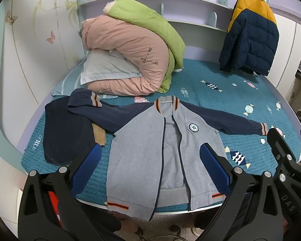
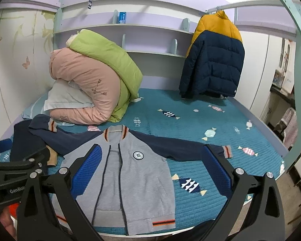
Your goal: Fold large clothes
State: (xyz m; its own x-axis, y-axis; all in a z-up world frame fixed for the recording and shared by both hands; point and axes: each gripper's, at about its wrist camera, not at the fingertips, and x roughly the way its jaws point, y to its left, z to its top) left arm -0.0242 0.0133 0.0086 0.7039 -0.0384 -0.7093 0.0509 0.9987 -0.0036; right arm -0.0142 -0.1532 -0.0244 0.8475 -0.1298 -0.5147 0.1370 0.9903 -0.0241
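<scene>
A grey zip jacket (image 1: pixel 142 152) (image 2: pixel 130 182) with navy sleeves lies face up on the teal bedspread (image 1: pixel 240 100) (image 2: pixel 190 120), unzipped, its hem at the near bed edge. One sleeve stretches right; the other runs left over a dark folded garment (image 1: pixel 64 132) (image 2: pixel 24 140). My left gripper (image 1: pixel 150 168) hovers open above the jacket's lower body, holding nothing. My right gripper (image 2: pixel 152 168) is open too, above the jacket's right side. The right gripper's tip (image 1: pixel 281 148) shows at the right edge of the left wrist view.
A rolled pink and green quilt (image 1: pixel 130 56) (image 2: pixel 94 80) with a pale pillow sits at the back left. A yellow and navy puffer jacket (image 1: pixel 250 38) (image 2: pixel 214 60) hangs at the back right. Wall shelves run behind the bed.
</scene>
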